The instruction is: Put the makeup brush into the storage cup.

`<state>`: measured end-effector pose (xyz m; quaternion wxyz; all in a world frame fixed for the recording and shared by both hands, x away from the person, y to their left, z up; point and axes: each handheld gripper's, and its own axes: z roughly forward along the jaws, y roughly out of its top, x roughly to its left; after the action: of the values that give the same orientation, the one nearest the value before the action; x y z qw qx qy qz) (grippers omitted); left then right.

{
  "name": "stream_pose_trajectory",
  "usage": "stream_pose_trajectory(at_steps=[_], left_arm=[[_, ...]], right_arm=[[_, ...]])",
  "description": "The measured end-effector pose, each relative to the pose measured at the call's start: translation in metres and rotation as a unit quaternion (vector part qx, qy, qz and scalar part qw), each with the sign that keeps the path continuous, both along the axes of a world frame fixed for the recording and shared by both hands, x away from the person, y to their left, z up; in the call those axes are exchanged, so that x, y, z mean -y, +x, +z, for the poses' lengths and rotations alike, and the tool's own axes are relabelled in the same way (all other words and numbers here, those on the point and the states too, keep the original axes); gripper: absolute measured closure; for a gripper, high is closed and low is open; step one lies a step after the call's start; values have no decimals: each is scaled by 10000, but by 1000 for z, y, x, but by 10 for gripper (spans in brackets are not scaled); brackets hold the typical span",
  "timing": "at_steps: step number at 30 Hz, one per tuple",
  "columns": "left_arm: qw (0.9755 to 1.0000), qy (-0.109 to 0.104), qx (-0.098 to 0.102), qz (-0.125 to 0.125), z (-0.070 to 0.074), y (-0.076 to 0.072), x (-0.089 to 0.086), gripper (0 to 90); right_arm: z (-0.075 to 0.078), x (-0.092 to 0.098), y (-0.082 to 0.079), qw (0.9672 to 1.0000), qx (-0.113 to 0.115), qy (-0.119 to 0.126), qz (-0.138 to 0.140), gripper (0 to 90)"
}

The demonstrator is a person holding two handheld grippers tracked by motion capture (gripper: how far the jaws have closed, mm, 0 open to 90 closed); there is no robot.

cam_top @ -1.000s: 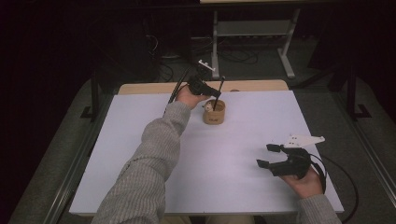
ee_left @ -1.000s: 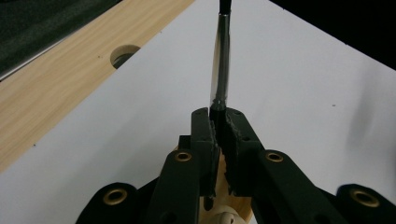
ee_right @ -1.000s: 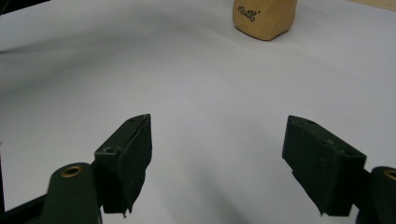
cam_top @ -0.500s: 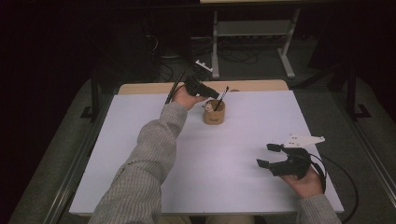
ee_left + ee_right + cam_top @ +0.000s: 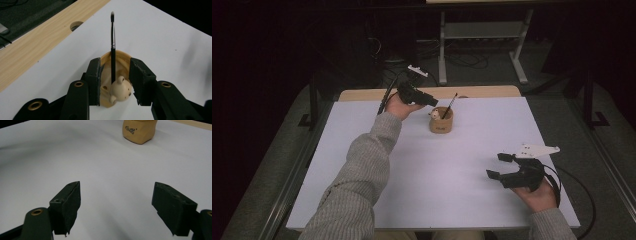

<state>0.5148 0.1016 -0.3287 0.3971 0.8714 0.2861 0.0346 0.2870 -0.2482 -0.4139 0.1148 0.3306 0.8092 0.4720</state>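
One thin brush (image 5: 113, 45) stands in the little tan bear cup (image 5: 441, 120), handle down and bristles up, leaning on the cup's rim, so it looks like the brush has just been dropped in and that's why it sits there on its own. The left gripper (image 5: 428, 100) hovers just beside the cup on its far-left side. Its jaws have just been opening: in the left gripper view the pads flank the brush and the cup with clear gaps, gripping nothing. Probably a release, with the hand about to pull away. The right gripper (image 5: 498, 166) is well apart from the cup, on the near-right of the white table (image 5: 472, 200), jaws spread wide around bare tabletop, seemingly just parked. Hard to make out: the brush's lower end is sunk inside the cup behind the bear head (image 5: 121, 88), and the right gripper view cuts the cup's top off, leaving some small lettering too tiny to read.
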Motion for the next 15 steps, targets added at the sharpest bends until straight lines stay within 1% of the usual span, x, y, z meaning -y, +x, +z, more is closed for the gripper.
stream_pose_trajectory(at_steps=[9,11,15], left_arm=[[10000,-29,57,44,3,-14,-18,604],[9999,-74,45,52,4,-17,-22,601],[10000,-69,34,50,4,-22,-26,587]], right_arm=[[-1,0,-1,10000,-15,42,-20,213],[-1,0,-1,10000,-20,49,-13,210],[-1,1,-1,10000,-33,60,-33,205]])
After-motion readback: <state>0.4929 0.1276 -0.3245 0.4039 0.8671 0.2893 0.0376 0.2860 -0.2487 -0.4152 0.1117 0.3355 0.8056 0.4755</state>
